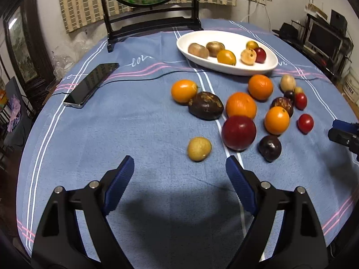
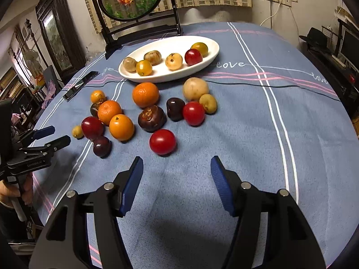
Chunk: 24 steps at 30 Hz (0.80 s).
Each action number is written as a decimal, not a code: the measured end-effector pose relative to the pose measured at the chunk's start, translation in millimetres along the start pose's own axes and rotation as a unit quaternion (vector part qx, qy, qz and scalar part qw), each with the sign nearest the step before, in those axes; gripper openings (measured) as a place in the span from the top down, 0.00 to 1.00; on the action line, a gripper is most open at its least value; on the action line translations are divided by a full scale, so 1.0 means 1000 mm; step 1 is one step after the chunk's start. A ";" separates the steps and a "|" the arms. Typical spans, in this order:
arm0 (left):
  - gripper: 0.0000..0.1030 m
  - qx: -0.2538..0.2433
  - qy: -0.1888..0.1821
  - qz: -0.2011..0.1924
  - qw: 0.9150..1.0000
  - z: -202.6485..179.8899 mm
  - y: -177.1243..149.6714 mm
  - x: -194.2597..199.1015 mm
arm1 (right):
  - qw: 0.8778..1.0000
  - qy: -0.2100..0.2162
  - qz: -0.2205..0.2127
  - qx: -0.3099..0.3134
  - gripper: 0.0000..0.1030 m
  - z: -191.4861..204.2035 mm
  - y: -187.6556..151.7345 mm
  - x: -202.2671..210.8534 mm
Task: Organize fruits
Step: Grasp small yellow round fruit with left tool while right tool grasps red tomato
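A white oval plate (image 1: 226, 70) (image 2: 172, 78) at the back of the table holds several small fruits. In front of it, oranges, red fruits, dark fruits and pale yellow ones lie loose on the blue cloth. My left gripper (image 1: 179, 160) is open and empty, with a small yellow fruit (image 1: 199, 149) just ahead of it and a big red fruit (image 1: 238, 132) ahead of its right finger. My right gripper (image 2: 177, 158) is also open and empty. A red tomato (image 2: 162, 142) lies just ahead of it, to the left. Each gripper shows at the edge of the other's view (image 2: 57, 135) (image 1: 334, 128).
A black phone (image 1: 92, 84) lies on the cloth at the left. A round goldfish screen on a dark stand (image 1: 152, 22) rises behind the plate. A thin black cable (image 2: 269, 86) crosses the cloth. A hand (image 2: 13, 192) holds the left gripper's handle.
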<state>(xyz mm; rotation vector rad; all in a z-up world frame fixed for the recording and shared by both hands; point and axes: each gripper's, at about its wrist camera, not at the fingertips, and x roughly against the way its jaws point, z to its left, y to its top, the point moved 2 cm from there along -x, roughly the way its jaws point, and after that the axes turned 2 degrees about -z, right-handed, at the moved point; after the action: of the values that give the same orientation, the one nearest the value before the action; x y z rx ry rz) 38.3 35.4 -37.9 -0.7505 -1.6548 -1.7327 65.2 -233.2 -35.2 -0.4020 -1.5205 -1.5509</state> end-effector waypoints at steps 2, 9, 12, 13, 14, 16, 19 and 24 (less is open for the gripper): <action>0.17 -0.004 -0.003 0.005 1.000 -0.003 0.000 -0.005 | 1.000 0.002 0.002 -0.002 0.39 0.000 -0.001 -0.002; 0.41 -0.004 -0.014 0.036 0.999 -0.007 0.001 -0.026 | 1.000 0.014 0.012 0.003 0.39 0.006 0.000 -0.009; 0.43 0.006 -0.020 0.041 0.999 -0.006 0.003 -0.032 | 1.000 0.016 0.015 0.000 0.39 0.005 0.000 -0.012; 0.43 0.006 -0.021 0.041 0.999 -0.006 0.005 -0.034 | 1.000 0.015 0.017 0.000 0.39 0.005 0.000 -0.013; 0.45 0.006 -0.021 0.040 0.999 -0.007 0.005 -0.034 | 1.000 0.015 0.018 -0.001 0.39 0.005 0.000 -0.014; 0.50 0.006 -0.025 0.040 0.999 -0.008 0.008 -0.037 | 1.000 0.016 0.020 -0.002 0.39 0.005 0.000 -0.015; 0.74 0.008 -0.038 0.037 0.999 -0.009 0.012 -0.038 | 1.000 0.017 0.022 0.000 0.39 0.007 0.000 -0.017; 0.75 0.013 -0.059 0.030 0.998 -0.014 0.011 -0.027 | 0.999 0.015 0.031 0.014 0.39 0.016 0.001 -0.024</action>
<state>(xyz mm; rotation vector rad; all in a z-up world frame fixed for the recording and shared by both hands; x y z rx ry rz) 64.4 22.3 -51.5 -0.8964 -1.7112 -1.6488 73.9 -209.7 -49.8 -0.4043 -1.4911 -1.4798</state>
